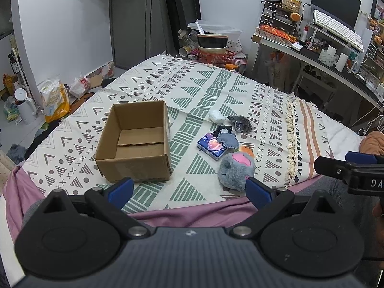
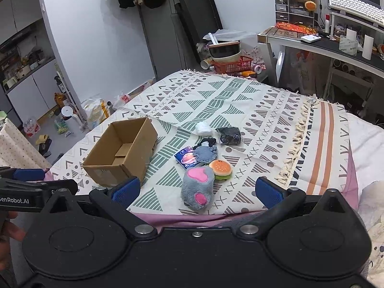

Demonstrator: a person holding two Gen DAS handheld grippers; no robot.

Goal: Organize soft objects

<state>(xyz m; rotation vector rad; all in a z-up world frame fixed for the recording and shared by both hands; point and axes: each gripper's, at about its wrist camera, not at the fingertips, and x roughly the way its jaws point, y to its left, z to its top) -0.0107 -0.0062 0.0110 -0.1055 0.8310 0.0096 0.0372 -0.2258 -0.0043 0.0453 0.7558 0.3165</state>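
While hovering off the near edge of the bed, right gripper (image 2: pixel 198 188) spread wide, nothing between the blue pads (image 2: pixel 127 190). Same for left gripper (image 1: pixel 189 187): wide open, empty.

Straight ahead of the right fingers, just past the tips: grey plush paw (image 2: pixel 197 187), pink pads up, lying on the patterned blanket (image 2: pixel 240 100). Long axis roughly away from the fingers, slightly tilted, so falls between the two finger lines. Seen from the left wrist, same plush (image 1: pixel 236 170) sits off by the right-hand pad, not centred.

Touching the plush on its far side: burger squishy (image 2: pixel 220 169). Beyond that, blue tissue pack (image 2: pixel 183 158) with a blue-grey cloth piece (image 2: pixel 205 154) partly over it. Further out, black bundle (image 2: pixel 228 135) and white roll (image 2: pixel 203 127), near each other.

Left of the pile, well apart: open cardboard box (image 2: pixel 120 165), nothing visible inside. Ahead and slightly left of the left fingers (image 1: pixel 121 189).

Judgement: right hand nearer the pile, left nearer the box. Likely first pick is the plush by the right gripper, closing across its short width, then carrying left to the box. No item boxed yet.
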